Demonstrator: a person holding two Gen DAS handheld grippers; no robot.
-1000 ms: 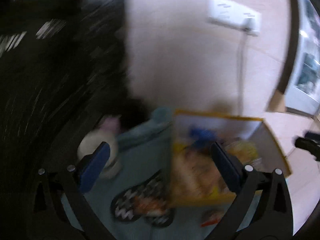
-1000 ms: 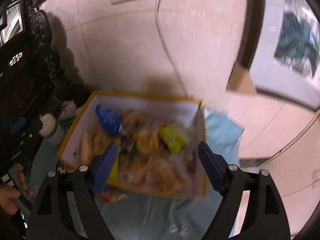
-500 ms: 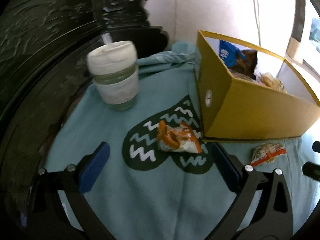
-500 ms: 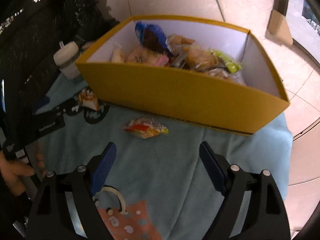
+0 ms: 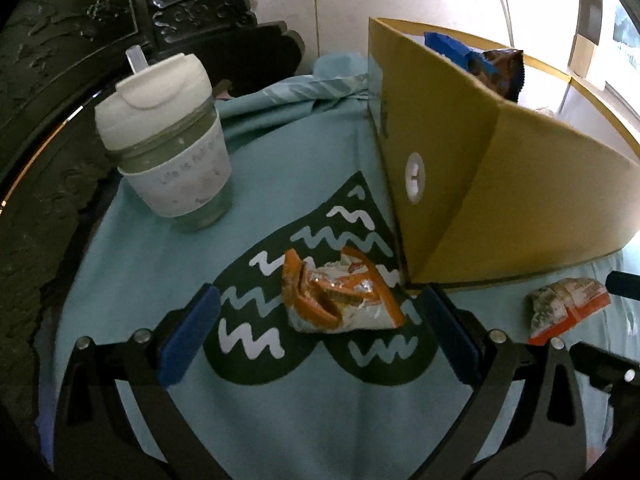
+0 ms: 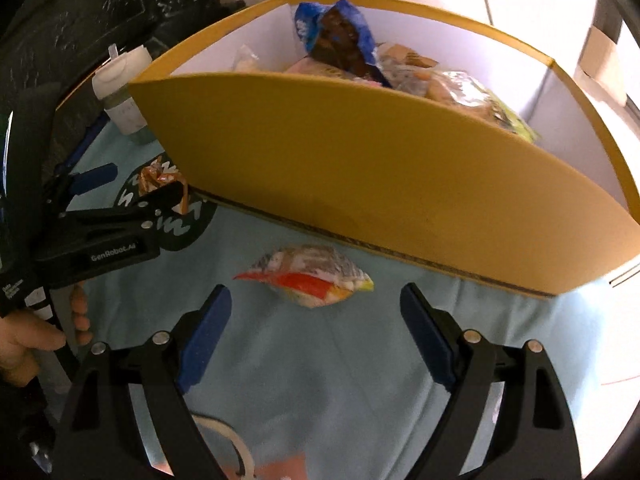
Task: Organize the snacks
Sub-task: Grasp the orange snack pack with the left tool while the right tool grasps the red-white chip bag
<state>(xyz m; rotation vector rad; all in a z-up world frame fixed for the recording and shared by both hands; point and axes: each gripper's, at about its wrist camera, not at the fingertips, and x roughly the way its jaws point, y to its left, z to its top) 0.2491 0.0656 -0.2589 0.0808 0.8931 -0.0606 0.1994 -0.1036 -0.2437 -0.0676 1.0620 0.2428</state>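
Your yellow box (image 6: pixel 360 168) stood close ahead, its near wall hemming both grippers in from the front, and a lidded cup (image 5: pixel 168 148) stood at the left on the teal cloth (image 5: pixel 280 420). Open cloth lay on your side of the box. Your left gripper (image 5: pixel 316 340) gaped wide and empty, the orange-striped packet (image 5: pixel 340 300) lying just ahead between its fingers by the box corner. Your right gripper (image 6: pixel 316 340), also wide and empty, had the red-and-white packet (image 6: pixel 308 276) lying just beyond its fingertips.
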